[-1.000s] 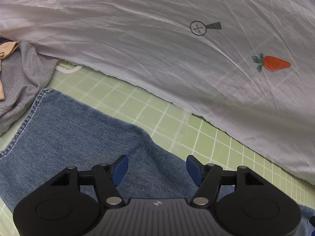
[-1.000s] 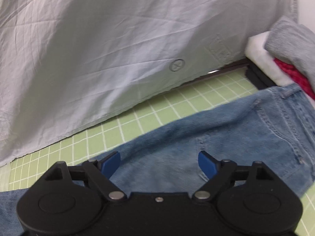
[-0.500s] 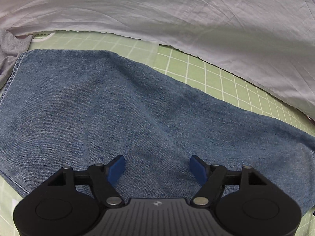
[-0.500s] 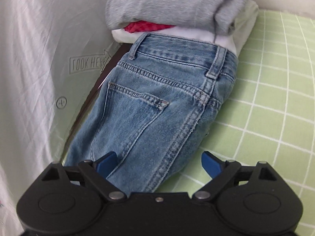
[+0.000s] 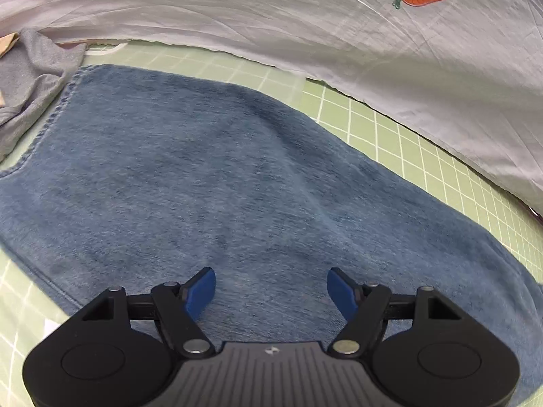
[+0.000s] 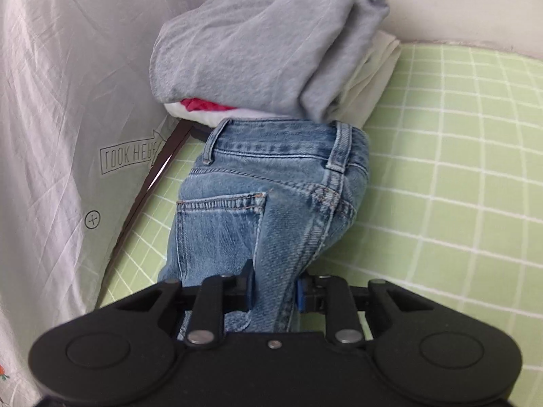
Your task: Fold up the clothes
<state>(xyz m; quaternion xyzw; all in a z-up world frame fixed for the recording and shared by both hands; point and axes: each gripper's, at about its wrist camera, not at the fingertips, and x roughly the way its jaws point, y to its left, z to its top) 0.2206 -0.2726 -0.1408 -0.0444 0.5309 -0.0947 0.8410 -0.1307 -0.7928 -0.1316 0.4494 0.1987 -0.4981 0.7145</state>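
Blue jeans lie on a green grid mat. The left wrist view shows the leg end (image 5: 210, 183) spread flat, hem at the far left. My left gripper (image 5: 271, 291) is open just above the denim, holding nothing. The right wrist view shows the waist end (image 6: 271, 183) with back pocket and belt loops. My right gripper (image 6: 273, 291) is shut on a raised fold of the jeans along the seat seam.
A stack of folded clothes (image 6: 258, 51), grey on top of red and white, sits just beyond the waistband. A white printed sheet (image 5: 339, 27) borders the mat at the back. A loose grey garment (image 5: 30, 78) lies by the hem. Green mat (image 6: 458, 169) extends right.
My right gripper has closed on the jeans near the seat seam; it was open half a second ago. My left gripper has shifted slightly over the leg and stays open.
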